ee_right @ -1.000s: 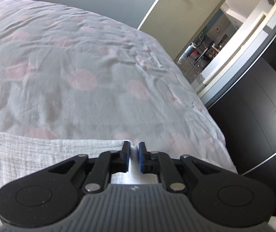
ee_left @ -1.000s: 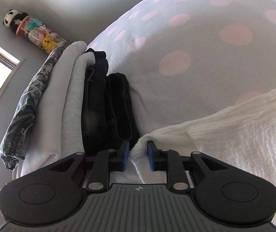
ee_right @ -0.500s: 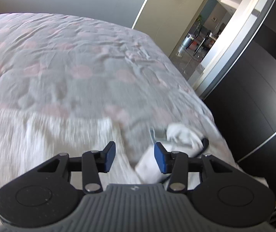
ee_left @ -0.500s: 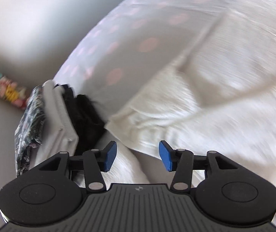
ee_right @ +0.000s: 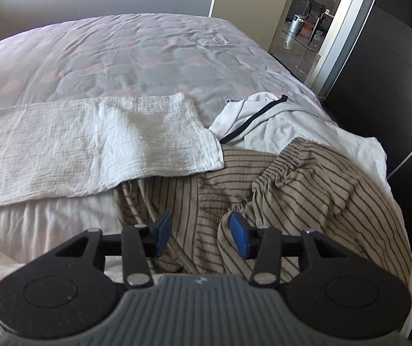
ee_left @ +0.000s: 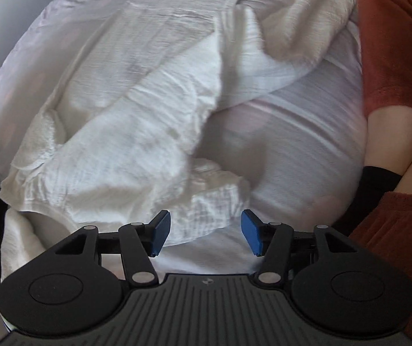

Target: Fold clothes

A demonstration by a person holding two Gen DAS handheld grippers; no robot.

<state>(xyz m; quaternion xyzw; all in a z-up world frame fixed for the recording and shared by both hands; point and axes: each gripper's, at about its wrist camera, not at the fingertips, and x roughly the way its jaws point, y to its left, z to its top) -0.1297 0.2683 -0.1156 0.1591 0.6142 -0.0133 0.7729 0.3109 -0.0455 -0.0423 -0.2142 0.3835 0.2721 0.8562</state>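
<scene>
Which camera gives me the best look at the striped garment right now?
Right wrist view: the striped garment lies crumpled just past the open right gripper, partly under the white crinkled cloth. The left wrist view shows none of it, only white fabric.

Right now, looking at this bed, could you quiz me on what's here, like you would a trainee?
1. True or false: the right gripper grips the striped garment.
2. Which lies partly over the striped garment? A) white crinkled cloth B) a pillow C) a book
3. Fill in: the left gripper has its jaws ____.

Key: 1 false, its jaws stand open above it. 2 A. 3 open; they have just been opening, nothing pinched.
</scene>
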